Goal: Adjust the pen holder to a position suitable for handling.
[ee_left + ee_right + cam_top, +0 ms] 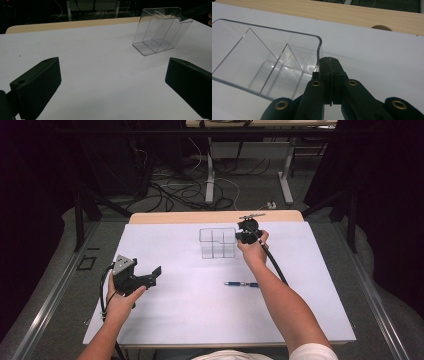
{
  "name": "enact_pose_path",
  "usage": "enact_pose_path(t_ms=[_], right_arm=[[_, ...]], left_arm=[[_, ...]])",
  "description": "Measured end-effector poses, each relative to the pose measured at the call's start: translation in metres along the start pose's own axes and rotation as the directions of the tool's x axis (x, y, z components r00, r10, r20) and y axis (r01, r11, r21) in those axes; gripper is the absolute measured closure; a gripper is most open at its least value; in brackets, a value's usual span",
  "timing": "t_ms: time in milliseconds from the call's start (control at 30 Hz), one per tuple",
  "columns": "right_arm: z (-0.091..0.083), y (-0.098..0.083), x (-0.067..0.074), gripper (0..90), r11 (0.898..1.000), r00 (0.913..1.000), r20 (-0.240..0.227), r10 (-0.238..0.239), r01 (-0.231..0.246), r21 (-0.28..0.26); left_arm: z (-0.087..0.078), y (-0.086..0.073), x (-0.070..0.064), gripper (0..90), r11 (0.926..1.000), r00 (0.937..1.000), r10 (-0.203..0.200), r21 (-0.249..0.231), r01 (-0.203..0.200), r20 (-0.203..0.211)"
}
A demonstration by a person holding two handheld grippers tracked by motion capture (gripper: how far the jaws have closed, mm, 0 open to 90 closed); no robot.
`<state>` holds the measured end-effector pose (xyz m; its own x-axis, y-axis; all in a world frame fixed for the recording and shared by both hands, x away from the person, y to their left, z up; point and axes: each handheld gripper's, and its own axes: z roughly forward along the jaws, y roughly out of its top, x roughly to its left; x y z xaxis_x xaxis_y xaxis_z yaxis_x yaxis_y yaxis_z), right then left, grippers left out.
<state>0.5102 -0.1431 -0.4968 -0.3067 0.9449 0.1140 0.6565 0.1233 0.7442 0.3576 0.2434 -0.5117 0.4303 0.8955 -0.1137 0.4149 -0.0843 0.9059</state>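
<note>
The right gripper (329, 65), jaws pressed together beside the near right wall of the clear divided organizer (218, 242) at the tabletop's (190, 310) far middle, seems to steady it, while the left gripper (150, 276) waits agape well nearer; next likely fetching the blue pen (242, 284) lying nearer than the organizer.

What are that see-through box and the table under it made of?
The see-through box looks like clear hard plastic, glossy: the sheet shows through its walls and inner dividers, and the rim catches light. The table edge looks like pale wood or wood-look laminate, with visible grain. The white sheet on it is matte; its material is unclear.
</note>
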Motion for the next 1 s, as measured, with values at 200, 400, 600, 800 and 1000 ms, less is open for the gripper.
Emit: enact_pose_path(t_ms=[200, 400, 600, 800, 1000], right_arm=[[-0.003, -0.002, 0.004, 90.0, 1.0, 0.9999, 0.003, 0.012, -0.012, 0.005], [-0.005, -0.004, 0.006, 90.0, 0.999, 0.9994, -0.002, 0.035, -0.035, 0.015], [-0.007, -0.006, 0.01, 90.0, 0.999, 0.9994, -0.01, 0.035, -0.034, 0.021], [-0.007, -0.007, 0.013, 90.0, 0.999, 0.9988, -0.017, 0.045, -0.045, 0.025], [-0.008, -0.007, 0.011, 89.7, 0.999, 0.9988, -0.025, 0.042, -0.041, 0.029]], left_arm=[[0.0, 0.0, 0.0, 0.3, 1.0, 1.0, -0.003, -0.002, 0.003, 0.0], [0.001, 0.0, -0.001, 0.3, 0.9999, 0.9999, -0.01, -0.008, 0.01, -0.002], [0.001, 0.0, -0.001, 0.3, 0.9999, 0.9999, -0.011, -0.006, 0.011, -0.002], [0.001, 0.0, -0.001, 0.3, 0.9999, 0.9999, -0.01, -0.008, 0.01, -0.002], [0.001, 0.0, 0.0, 0.3, 1.0, 1.0, -0.004, -0.002, 0.004, -0.002]])
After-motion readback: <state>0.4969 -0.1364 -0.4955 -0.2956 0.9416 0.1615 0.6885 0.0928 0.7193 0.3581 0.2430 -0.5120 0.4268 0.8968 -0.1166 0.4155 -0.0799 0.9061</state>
